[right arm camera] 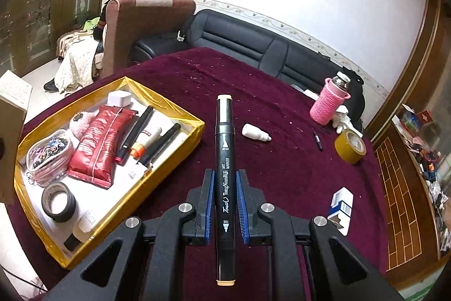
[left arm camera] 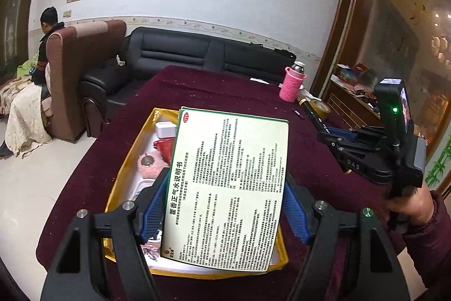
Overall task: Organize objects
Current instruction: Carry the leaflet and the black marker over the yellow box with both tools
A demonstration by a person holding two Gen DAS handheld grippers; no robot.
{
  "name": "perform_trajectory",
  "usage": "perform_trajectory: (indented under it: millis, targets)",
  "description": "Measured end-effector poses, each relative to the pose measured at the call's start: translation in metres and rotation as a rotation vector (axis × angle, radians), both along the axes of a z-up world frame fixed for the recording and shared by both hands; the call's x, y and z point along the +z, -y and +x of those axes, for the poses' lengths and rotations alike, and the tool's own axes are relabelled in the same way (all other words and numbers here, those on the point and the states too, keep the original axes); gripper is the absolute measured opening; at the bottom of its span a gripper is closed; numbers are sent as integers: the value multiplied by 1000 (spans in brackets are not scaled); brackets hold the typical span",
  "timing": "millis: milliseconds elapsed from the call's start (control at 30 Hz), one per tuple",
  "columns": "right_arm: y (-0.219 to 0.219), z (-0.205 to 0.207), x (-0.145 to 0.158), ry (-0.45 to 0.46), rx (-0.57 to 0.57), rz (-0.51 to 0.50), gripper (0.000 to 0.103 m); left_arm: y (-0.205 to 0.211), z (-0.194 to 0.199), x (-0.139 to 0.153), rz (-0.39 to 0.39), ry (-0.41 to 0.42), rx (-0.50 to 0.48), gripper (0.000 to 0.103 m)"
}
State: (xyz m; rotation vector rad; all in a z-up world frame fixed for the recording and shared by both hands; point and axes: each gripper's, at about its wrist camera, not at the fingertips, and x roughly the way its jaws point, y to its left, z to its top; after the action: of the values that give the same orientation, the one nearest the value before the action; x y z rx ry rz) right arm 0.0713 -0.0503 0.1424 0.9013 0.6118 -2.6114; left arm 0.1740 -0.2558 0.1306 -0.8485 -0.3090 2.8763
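- Left wrist view: the left tongs (left arm camera: 222,205) pinch a flat white medicine box with a green edge and dense black print (left arm camera: 228,188), blue pads against its two long sides, holding it tilted in the air above the shallow gold-rimmed tray with a white floor (left arm camera: 126,160).
- The tray sits near the left edge of the desk covered in dark red cloth (left arm camera: 225,92). The box hides most of the tray's contents.
- The right tongs (left arm camera: 324,136) show at the right of this view, off beyond the tray's right side, over the desk.
- Right wrist view: the right tongs (right arm camera: 224,196) pinch a black art marker with beige end caps (right arm camera: 224,160) about its middle, the pen pointing straight ahead over the desk, just beside the tray's (right arm camera: 194,129) right rim.
- The tray already holds a red foil pouch (right arm camera: 98,145), two black markers (right arm camera: 135,131), a roll of black tape (right arm camera: 58,202) and other small items.
- Out on the desk lie a small white dropper bottle (right arm camera: 255,131), a brown tape roll (right arm camera: 349,145), a blue-and-white carton (right arm camera: 342,205) near the right edge, and a flask in a pink knitted sleeve (right arm camera: 328,103).
- Judgement: the step in hand is loading the tray, both tongs carrying one item each.
- The next move likely calls for lowering the box flat into free space and laying the marker alongside the other pens, without knocking the rim.
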Motion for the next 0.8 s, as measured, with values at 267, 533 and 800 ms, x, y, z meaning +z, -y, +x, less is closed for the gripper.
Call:
perform_trajectory:
  millis: [267, 533, 800]
  targets:
    - [21, -4, 2, 8, 31, -5, 17, 16, -8, -7, 12, 20, 23, 73]
    - [41, -8, -4, 59, 62, -42, 17, 26, -20, -20, 19, 60, 31, 73]
    - [65, -10, -12, 79, 85, -17, 17, 36, -37, -31, 4, 85, 42, 73]
